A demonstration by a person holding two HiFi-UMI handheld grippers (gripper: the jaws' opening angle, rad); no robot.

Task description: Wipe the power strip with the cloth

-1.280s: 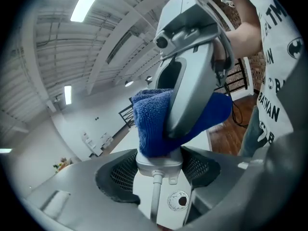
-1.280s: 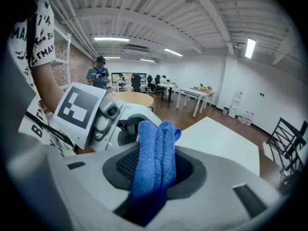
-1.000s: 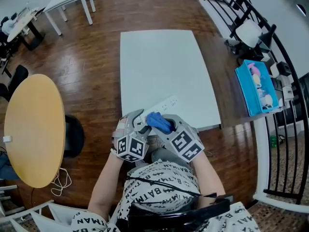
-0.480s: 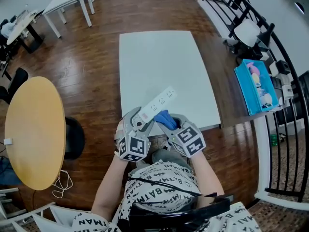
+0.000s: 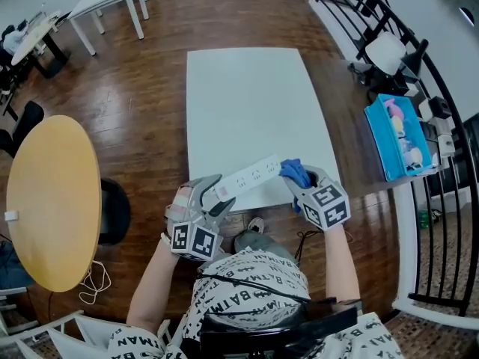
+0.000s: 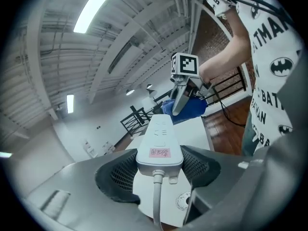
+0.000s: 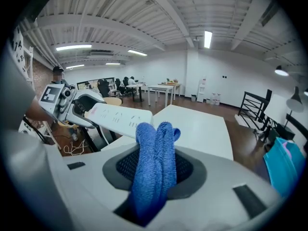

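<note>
1. The left tool (image 5: 212, 197) clamps the strip (image 5: 251, 178) by its cord end, lifting it off the counter (image 5: 247, 96) so its face is exposed.
2. The right tool (image 5: 303, 184) pinches the cloth (image 5: 293, 172) at the strip's far tip, at 2 o'clock, likely ready to wipe.

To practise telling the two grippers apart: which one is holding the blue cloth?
The right gripper: the blue cloth is pinched between its jaws. The left gripper instead clamps the cord end of the white power strip.
</note>
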